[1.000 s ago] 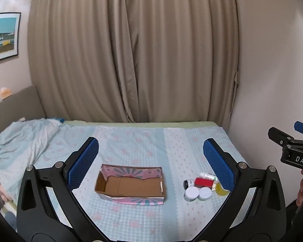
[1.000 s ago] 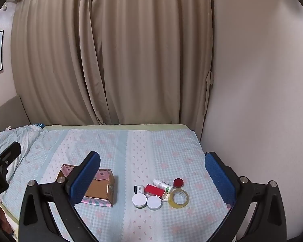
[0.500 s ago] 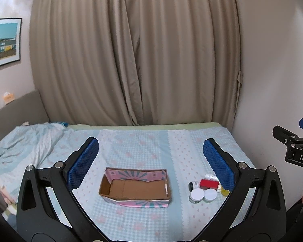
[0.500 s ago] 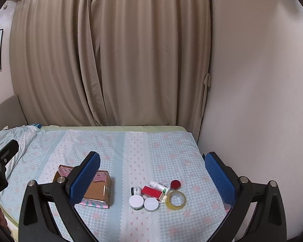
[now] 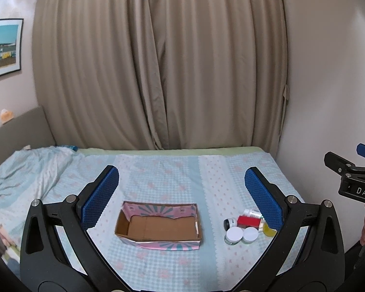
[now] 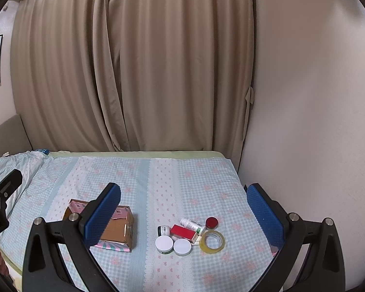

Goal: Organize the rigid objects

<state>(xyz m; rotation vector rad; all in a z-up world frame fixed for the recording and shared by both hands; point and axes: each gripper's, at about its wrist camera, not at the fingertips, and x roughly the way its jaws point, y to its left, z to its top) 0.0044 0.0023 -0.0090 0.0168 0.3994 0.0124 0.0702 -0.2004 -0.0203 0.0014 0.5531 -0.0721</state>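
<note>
Hovering wide open — both tongs holding nothing, box mid-bed, jars beside.

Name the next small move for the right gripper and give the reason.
Probably lower the right gripper toward the roll of tape. Both grippers are open and hold nothing, the cardboard box is empty, and the tape lies at the cluster's right edge, with free bedsheet beside it for the fingers.
</note>
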